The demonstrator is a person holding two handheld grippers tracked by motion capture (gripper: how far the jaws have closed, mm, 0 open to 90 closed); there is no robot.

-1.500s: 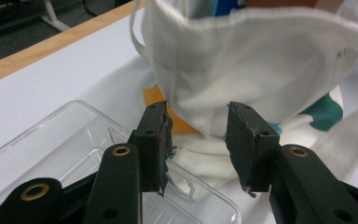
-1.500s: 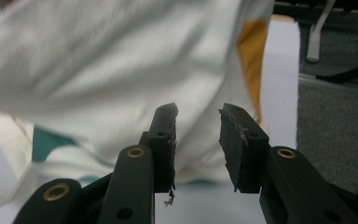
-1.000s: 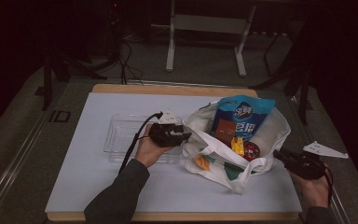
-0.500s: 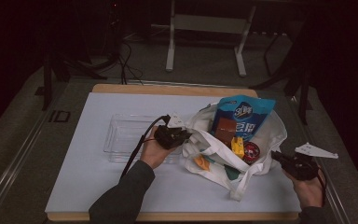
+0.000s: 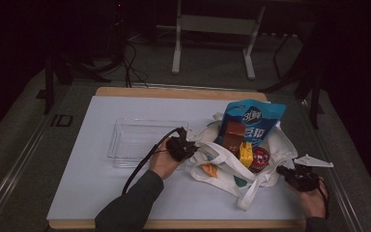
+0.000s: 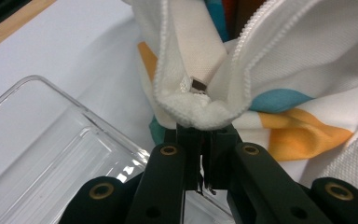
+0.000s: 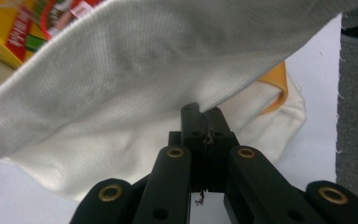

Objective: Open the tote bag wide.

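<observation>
Where seen closest, tool (image 6: 204,140) pinching bag hem (image 6: 196,109)

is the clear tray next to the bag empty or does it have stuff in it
Empty. The clear tray shows only the white table cover through its bottom; the snacks, including the blue chip bag, all sit in the cloth bag.

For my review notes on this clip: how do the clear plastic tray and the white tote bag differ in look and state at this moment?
The clear tray is rigid, see-through and holds nothing; the tote bag is soft white cloth with orange and teal patches, stuffed with snack packs. The tray lies untouched left of the left gripper; the bag is pinched at its rim by both the left gripper and the right gripper. Both rest on the white table.
</observation>
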